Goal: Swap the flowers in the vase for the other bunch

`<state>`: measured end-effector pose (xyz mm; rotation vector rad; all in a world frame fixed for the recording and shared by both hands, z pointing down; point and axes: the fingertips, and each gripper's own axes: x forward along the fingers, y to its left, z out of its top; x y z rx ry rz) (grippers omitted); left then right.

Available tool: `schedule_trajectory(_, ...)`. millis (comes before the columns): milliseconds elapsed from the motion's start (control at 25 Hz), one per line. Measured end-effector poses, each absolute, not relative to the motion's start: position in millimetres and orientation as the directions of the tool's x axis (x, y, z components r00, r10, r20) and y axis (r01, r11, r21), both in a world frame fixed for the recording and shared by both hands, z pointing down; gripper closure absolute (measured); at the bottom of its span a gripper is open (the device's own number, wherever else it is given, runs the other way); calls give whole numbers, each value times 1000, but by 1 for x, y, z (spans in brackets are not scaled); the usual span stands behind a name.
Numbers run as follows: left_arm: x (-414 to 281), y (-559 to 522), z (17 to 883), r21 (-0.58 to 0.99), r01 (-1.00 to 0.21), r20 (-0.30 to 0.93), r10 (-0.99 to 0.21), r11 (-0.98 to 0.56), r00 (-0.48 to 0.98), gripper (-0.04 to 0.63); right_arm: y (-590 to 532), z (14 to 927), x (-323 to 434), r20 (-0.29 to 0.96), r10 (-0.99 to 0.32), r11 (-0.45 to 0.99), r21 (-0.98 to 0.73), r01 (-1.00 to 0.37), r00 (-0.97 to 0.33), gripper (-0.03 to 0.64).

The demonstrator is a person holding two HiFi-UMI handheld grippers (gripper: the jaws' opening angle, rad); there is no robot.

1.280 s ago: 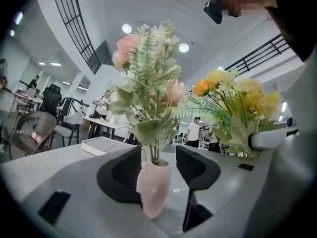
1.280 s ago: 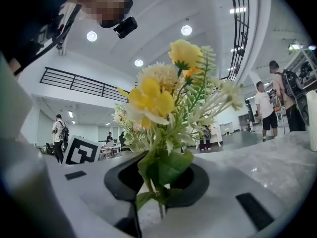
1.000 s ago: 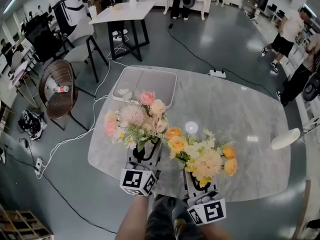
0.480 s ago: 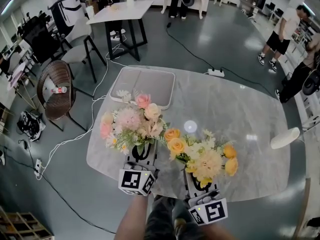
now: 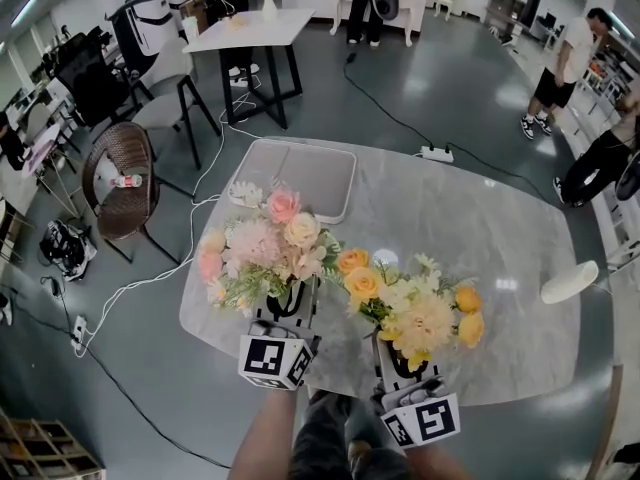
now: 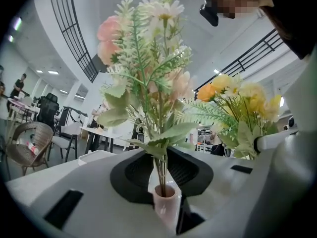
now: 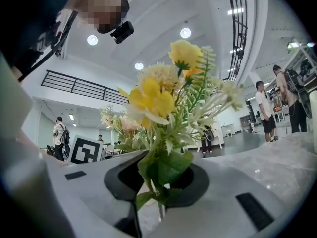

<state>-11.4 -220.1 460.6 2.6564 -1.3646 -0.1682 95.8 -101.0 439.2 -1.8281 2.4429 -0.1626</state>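
Having just closed on the slim pale-pink vase [image 6: 165, 206] of pink flowers [image 5: 262, 248], the left gripper [image 5: 290, 306] should keep it upright; the right gripper [image 5: 400, 356] pinches the yellow artificial bunch [image 5: 422, 316] by its stems.

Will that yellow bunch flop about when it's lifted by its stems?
Probably not much: the yellow bunch stands upright above the right gripper, which clamps only low on its thin stems, so they seem fairly stiff. The wide, spreading top may sway a little when moved. It looks light for its size, likely an easy carry.
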Motion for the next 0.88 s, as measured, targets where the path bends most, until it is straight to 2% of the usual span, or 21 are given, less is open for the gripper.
schedule_trajectory(880, -25, -214, 399, 209, -784, -82, -810, -584, 581, 506, -120, 375, 85, -87, -942, 333, -143, -932, -323, 518)
